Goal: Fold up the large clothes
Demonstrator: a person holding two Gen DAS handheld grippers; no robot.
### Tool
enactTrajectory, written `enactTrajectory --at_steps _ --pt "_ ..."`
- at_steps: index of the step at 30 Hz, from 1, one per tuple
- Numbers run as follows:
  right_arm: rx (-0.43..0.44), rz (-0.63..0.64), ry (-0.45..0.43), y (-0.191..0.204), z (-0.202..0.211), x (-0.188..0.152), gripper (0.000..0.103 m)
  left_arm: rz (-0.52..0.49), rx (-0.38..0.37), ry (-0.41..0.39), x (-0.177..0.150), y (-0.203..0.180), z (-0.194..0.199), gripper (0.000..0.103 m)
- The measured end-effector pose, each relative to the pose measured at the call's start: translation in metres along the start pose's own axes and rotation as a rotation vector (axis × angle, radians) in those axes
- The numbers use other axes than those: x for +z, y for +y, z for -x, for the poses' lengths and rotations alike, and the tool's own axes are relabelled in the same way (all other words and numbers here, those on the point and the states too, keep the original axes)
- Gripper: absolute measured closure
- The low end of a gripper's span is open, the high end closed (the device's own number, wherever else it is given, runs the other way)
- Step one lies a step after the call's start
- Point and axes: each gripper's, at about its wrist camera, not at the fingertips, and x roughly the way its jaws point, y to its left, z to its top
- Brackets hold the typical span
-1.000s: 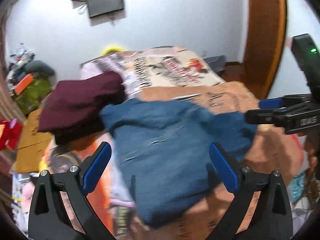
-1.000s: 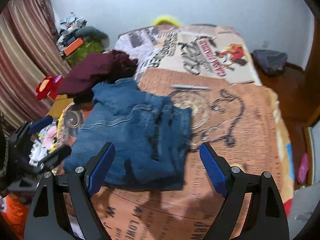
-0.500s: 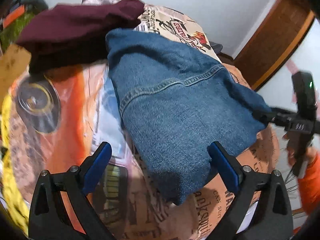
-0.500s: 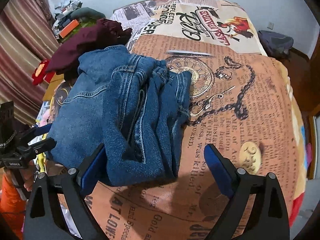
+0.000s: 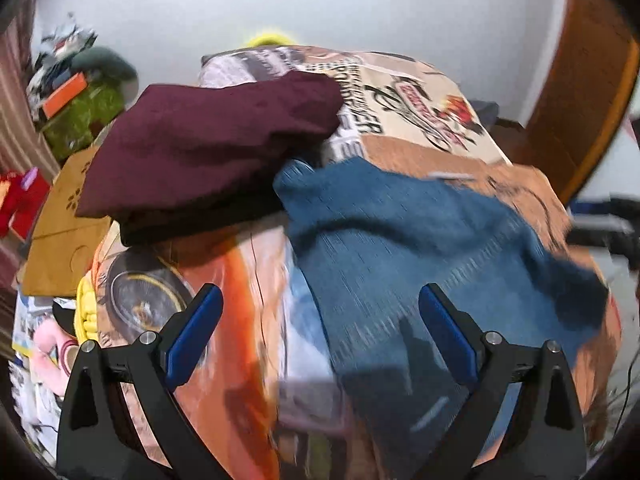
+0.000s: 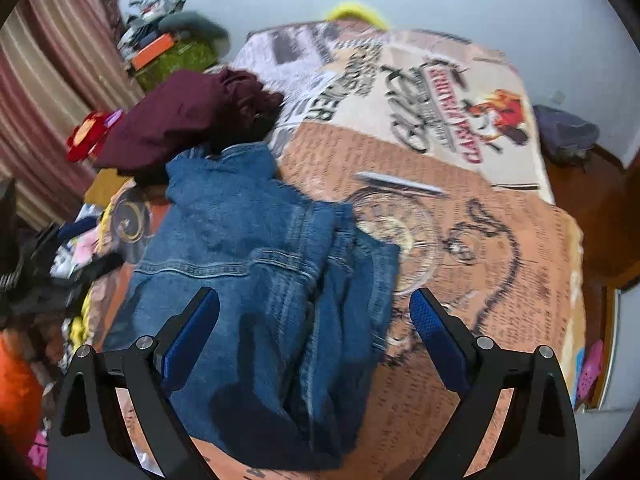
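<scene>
A folded blue denim garment lies on the printed bedspread; it also shows in the right wrist view, bunched into several layers. A folded maroon garment sits just behind it on the bed's left side, also in the right wrist view. My left gripper is open and empty, held above the denim's left edge. My right gripper is open and empty above the denim's near end. Both views are motion-blurred.
Clutter with a green bag and orange box stands by the striped curtain at left. A wooden door frame rises at right. A dark bag lies on the floor beyond the bed. Toys and papers lie below left.
Both grippers have pulled back and tilted up from close over the denim. The denim lies where it was. Both stay open and empty.
</scene>
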Motion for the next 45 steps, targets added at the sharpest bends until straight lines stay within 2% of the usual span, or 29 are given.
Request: enactTrajectory --at_steps 4,7,11,15,18,20,22,25,28,33,36,40,45 --pt "0.029 0.082 0.064 0.011 -0.019 0.007 0.008 0.065 0.003 0.025 0.019 0.016 -0.028 0.004" --pt "0.011 0.109 0.065 0.008 -0.031 0.012 0.008 0.106 -0.003 0.057 0.028 0.025 -0.053 0.004" --pt "-0.002 0.064 0.077 -0.010 -0.050 0.020 0.008 0.119 -0.009 0.099 0.037 0.025 -0.082 0.004" --pt "0.009 -0.017 0.128 -0.033 -0.068 0.021 0.008 0.098 0.013 0.087 0.045 0.020 -0.094 0.004" --pt "0.002 -0.018 0.122 -0.029 -0.065 0.018 0.008 0.104 -0.013 0.088 0.046 0.016 -0.087 0.008" --pt "-0.004 0.001 0.105 -0.022 -0.055 0.016 0.008 0.082 -0.047 0.078 0.041 0.010 -0.074 0.008" --pt "0.006 0.013 0.082 -0.016 -0.042 0.015 0.008 0.054 -0.048 0.067 0.034 0.005 -0.061 0.008" --pt "0.052 -0.006 0.042 -0.013 -0.023 0.010 0.006 0.022 -0.070 0.076 0.022 0.003 -0.046 0.008" --pt "0.115 -0.044 0.062 -0.017 -0.022 0.002 0.006 0.019 -0.093 0.080 0.005 0.006 -0.032 0.008" --pt "0.080 -0.074 0.169 -0.028 -0.048 -0.020 0.006 0.119 -0.199 0.157 -0.025 0.018 -0.027 0.008" --pt "0.147 -0.139 0.192 -0.042 -0.057 -0.033 0.004 0.178 -0.299 0.225 -0.042 0.021 -0.038 0.008" --pt "0.241 -0.223 0.219 -0.060 -0.071 -0.036 0.002 0.255 -0.397 0.271 -0.047 0.028 -0.053 0.007" --pt "0.271 -0.216 0.252 -0.062 -0.083 -0.025 0.000 0.333 -0.523 0.331 -0.045 0.030 -0.076 0.008"
